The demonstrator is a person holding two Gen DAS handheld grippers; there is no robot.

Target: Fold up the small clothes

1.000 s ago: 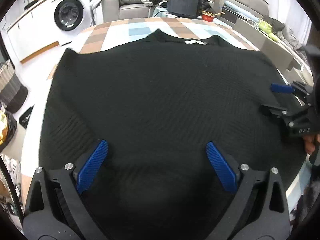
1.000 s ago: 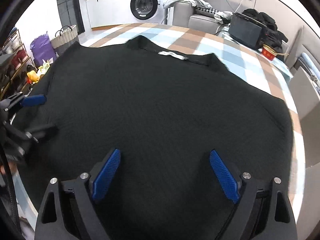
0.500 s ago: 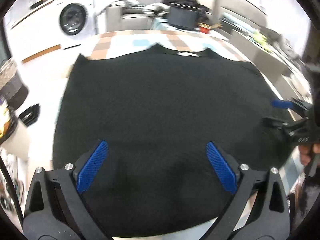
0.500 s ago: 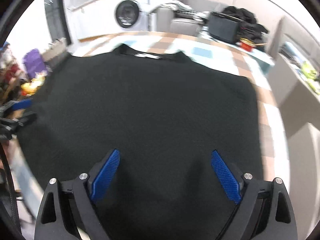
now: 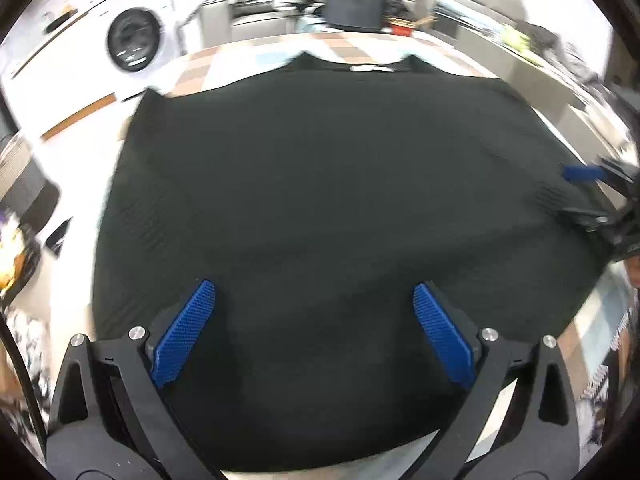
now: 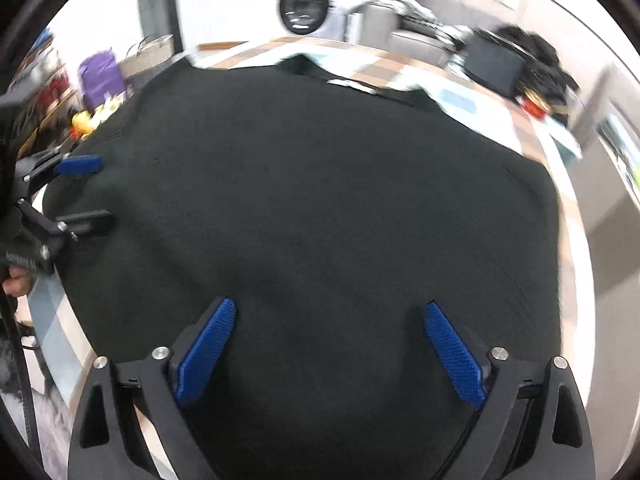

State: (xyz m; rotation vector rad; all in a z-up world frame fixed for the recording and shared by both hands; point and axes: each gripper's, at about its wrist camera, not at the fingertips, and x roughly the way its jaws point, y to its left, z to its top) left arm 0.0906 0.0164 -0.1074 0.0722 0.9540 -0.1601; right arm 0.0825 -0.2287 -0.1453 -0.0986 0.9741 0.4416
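Observation:
A black knit sweater [image 5: 320, 200] lies spread flat on a checked table, collar with a white label [image 5: 370, 68] at the far side. It also fills the right wrist view [image 6: 320, 208]. My left gripper [image 5: 314, 300] is open and empty above the sweater's near hem. My right gripper [image 6: 330, 320] is open and empty above the hem too. The right gripper shows at the right edge of the left wrist view [image 5: 588, 196], open. The left gripper shows at the left edge of the right wrist view [image 6: 82, 192], open.
The checked table [image 5: 224, 68] shows beyond the collar and along the right side [image 6: 568, 240]. A washing machine [image 5: 134, 44] stands at the back, with a sofa, a dark box [image 5: 352, 10] and a red bowl [image 5: 402, 28]. Baskets and bags [image 6: 100, 76] stand at the left.
Both grippers have pulled back and risen, so more of the sweater and its near hem shows. Both stay open. The sweater has not moved.

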